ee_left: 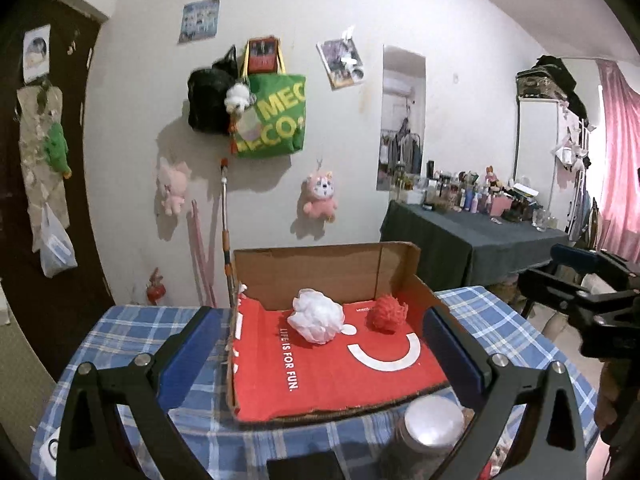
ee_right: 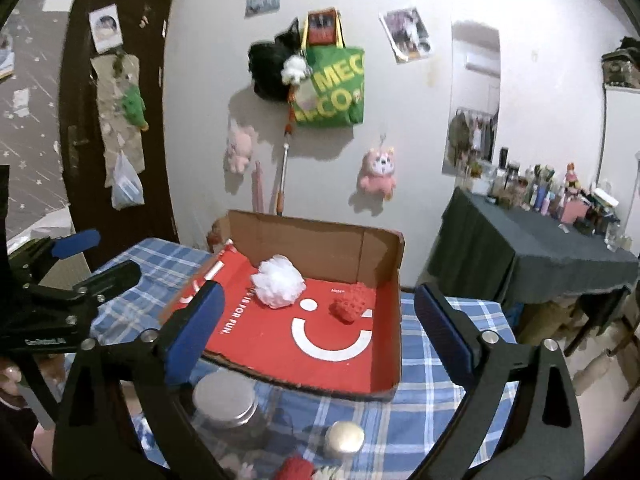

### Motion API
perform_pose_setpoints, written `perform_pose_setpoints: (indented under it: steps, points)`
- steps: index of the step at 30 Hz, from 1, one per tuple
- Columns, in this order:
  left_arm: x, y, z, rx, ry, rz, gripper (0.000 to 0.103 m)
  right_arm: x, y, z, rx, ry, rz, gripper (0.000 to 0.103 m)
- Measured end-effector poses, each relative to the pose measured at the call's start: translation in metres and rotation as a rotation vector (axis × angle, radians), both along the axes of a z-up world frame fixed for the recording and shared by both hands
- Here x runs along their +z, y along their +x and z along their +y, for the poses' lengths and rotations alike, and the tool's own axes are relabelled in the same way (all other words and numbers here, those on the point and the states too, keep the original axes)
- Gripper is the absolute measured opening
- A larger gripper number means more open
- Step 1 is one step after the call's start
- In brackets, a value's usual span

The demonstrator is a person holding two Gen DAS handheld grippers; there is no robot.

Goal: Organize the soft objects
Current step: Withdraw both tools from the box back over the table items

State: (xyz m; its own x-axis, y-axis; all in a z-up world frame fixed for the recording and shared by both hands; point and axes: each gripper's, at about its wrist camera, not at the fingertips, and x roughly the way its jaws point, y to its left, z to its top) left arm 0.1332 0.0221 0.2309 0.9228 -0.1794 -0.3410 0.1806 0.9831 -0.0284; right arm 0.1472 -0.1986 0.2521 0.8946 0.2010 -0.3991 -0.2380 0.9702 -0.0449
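A shallow cardboard box with a red printed floor (ee_left: 320, 384) (ee_right: 384, 376) lies on a blue plaid table. Inside it near the back sit a white mesh pouf (ee_left: 318, 316) (ee_right: 278, 280) and a red knitted soft object (ee_left: 386, 313) (ee_right: 350, 304). My left gripper (ee_left: 320, 356) is open and empty, held above the table in front of the box. My right gripper (ee_right: 320, 332) is open and empty, also in front of the box. Each gripper shows in the other's view: the right one (ee_left: 580, 304), the left one (ee_right: 68, 280). A red soft thing (ee_right: 296, 469) lies at the near table edge.
A clear jar with a metal lid (ee_left: 434, 420) (ee_right: 224, 400) and a smaller silver-lidded jar (ee_right: 344, 438) stand in front of the box. A dark-clothed table with many bottles (ee_left: 472, 236) (ee_right: 560, 240) stands at the right. Bags and plush toys hang on the wall.
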Motion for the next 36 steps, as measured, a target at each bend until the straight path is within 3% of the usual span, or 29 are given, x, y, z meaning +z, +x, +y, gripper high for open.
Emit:
perform_pose_setpoints:
  steps: [8, 14, 27, 36]
  points:
    - [-0.015, -0.071, 0.001, 0.018, -0.011, -0.067, 0.103, -0.012, -0.081, -0.003, -0.025, 0.029, -0.106, 0.101]
    - [-0.037, -0.109, -0.003, 0.020, -0.009, -0.094, 0.103, -0.037, -0.119, -0.011, -0.082, 0.053, -0.122, 0.101]
    - [-0.123, -0.124, -0.009, 0.041, -0.047, 0.058, 0.103, -0.126, -0.143, -0.012, -0.182, -0.014, -0.075, 0.101]
    - [-0.171, -0.114, -0.010, 0.054, -0.019, 0.167, 0.103, -0.185, -0.128, -0.001, -0.178, -0.048, 0.051, 0.101]
